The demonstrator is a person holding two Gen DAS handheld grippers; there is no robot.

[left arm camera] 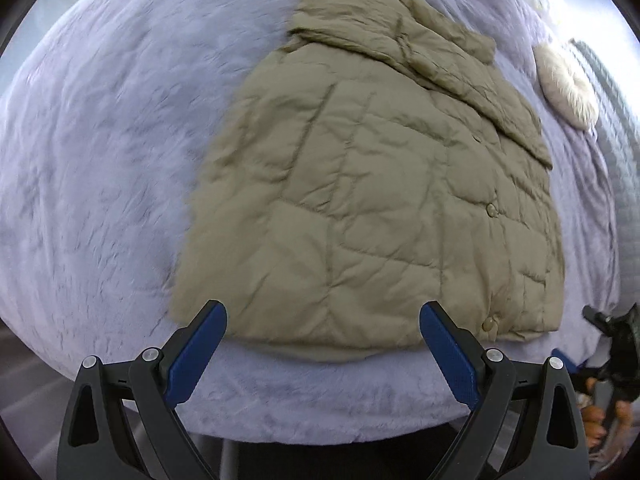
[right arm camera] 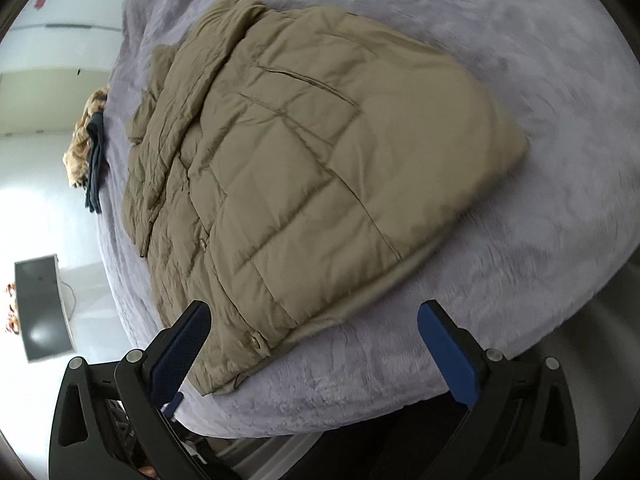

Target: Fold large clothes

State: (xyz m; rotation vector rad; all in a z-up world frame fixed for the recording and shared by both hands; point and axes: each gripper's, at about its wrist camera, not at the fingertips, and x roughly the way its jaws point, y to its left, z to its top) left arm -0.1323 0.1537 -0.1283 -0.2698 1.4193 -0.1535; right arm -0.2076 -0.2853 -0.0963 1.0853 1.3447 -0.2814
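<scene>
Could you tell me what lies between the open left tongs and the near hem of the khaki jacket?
Only a bare strip of the lavender blanket. In the left wrist view, the left tongs hang open just short of the khaki jacket, gripping nothing.

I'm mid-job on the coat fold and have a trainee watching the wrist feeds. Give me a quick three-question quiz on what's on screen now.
1. True or false: the left gripper has its jaws clamped on the hem of the khaki quilted puffer jacket.
2. Multiple choice: the jacket lies on A) a wooden floor, B) a lavender plush blanket, C) a metal rack.
3. Fill in: beyond the jacket, at the blanket's far edge in the right wrist view, a tan furry item lies beside a folded dark ___ garment.

Key: 1 false, both the left and the right gripper are open and hold nothing; 2 B; 3 teal.
</scene>
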